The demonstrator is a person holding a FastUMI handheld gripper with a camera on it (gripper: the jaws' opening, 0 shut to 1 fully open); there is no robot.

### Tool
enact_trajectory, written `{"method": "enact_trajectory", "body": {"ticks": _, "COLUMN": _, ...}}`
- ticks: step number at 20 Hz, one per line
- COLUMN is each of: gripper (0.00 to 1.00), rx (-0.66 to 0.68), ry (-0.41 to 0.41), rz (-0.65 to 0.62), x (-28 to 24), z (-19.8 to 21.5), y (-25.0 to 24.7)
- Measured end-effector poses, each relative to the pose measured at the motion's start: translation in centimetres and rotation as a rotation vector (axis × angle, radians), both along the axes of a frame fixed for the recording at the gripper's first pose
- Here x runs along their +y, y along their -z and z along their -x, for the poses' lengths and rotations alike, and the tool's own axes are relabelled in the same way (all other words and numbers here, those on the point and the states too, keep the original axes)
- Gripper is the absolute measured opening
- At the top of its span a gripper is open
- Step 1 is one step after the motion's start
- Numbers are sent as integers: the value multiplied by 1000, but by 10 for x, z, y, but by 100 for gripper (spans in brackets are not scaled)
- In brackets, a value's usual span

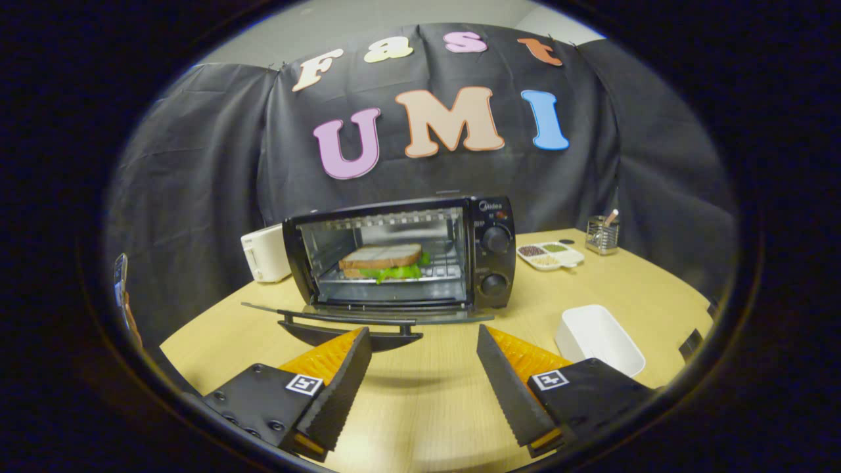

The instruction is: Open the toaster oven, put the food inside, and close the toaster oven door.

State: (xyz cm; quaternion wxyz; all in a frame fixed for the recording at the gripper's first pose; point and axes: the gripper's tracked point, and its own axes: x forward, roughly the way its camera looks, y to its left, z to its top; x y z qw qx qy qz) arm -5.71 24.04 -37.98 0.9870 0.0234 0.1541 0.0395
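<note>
A black toaster oven [489, 253] stands on the wooden table [427, 401] straight ahead of the fingers. Its glass door [358, 315] hangs fully down, flat and level, with the handle [348, 330] toward me. A sandwich [383, 259] with green lettuce lies on the wire rack inside the cavity. My gripper [424, 338] is open, fingertips wide apart, with nothing between them. The left fingertip [358, 341] sits just below the door handle; whether it touches I cannot tell. The right fingertip [487, 341] is apart from the door, out past its right end.
A white rectangular dish [599, 338] lies just right of the right finger. Further back right are a divided white plate of seeds [550, 256] and a metal mesh holder [602, 234]. A white toaster [265, 253] stands left of the oven. The table's rounded edge runs close on both sides.
</note>
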Motion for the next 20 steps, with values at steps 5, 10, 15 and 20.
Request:
{"method": "enact_trajectory", "body": {"ticks": 5, "gripper": 98, "rx": -116, "ry": -43, "rz": 11, "x": 16, "z": -32, "y": -34}}
{"method": "enact_trajectory", "body": {"ticks": 10, "gripper": 98, "rx": -138, "ry": -61, "rz": -32, "x": 22, "z": -50, "y": -46}}
{"method": "enact_trajectory", "body": {"ticks": 15, "gripper": 98, "rx": -139, "ry": -65, "rz": -40, "x": 23, "z": -60, "y": -51}}
{"method": "enact_trajectory", "body": {"ticks": 20, "gripper": 98, "rx": -147, "ry": -62, "rz": -69, "x": 23, "z": -77, "y": -59}}
